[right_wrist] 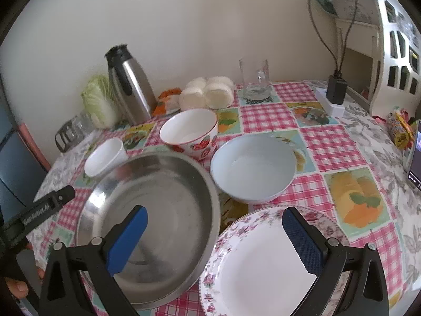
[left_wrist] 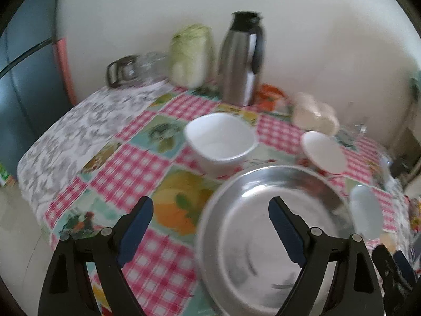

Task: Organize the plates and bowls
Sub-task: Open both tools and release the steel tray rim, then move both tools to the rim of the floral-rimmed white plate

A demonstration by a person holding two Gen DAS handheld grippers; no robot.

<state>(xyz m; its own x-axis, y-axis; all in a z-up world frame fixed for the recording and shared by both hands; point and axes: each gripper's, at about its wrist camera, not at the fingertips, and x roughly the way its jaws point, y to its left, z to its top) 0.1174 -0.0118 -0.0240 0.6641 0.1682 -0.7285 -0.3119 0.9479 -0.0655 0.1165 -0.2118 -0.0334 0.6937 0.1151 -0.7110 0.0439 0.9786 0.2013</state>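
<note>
Hovering with both grippers open above the table [right_wrist: 342, 144].
Left gripper [left_wrist: 210, 239] and right gripper [right_wrist: 214, 239] hold nothing; steel bowl [right_wrist: 168, 184] near front edge beside plate [right_wrist: 263, 268].

At the left edge of the right wrist view, the black left gripper [right_wrist: 50, 205] had small white letters on its side. They were too blurry to read for sure. No other words could be read.

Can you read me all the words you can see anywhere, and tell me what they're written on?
"GenROBOT.AI", roughly; slightly blurred: white lettering on the left gripper's black body.
Yellow packet at the table's right edge: printing too small to read.
Phone screen: too small to read.
Nothing else carries words.
</note>
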